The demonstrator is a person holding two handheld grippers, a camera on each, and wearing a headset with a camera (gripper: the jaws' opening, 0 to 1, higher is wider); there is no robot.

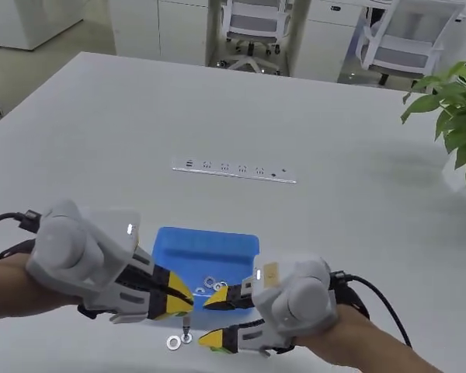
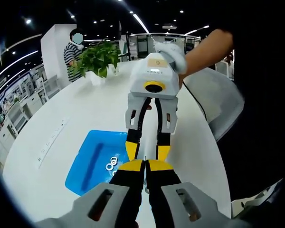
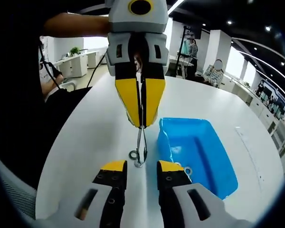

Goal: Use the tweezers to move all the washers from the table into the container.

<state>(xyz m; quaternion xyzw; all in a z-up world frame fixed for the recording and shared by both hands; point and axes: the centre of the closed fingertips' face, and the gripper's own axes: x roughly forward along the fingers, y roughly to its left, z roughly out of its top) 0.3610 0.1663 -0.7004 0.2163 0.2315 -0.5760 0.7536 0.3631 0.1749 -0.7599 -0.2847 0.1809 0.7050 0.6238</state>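
Left gripper (image 3: 142, 124) pinched tight on tweezers (image 3: 141, 142), tips at 1 of 2 washers (image 3: 134, 155) on table (image 1: 334, 210), just beside blue container (image 3: 199, 142). Right gripper (image 3: 142, 166) part open, empty, crowding opposite. Power strip (image 1: 233, 169), plant (image 1: 454, 116) well apart; open tabletop beyond.

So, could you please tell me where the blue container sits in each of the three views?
Head view: the container sits at lower centre.
Left gripper view: the container lies at lower left.
Right gripper view: the container lies right of centre, just right of the tweezers.
Shared landmark: the washers lying inside it.
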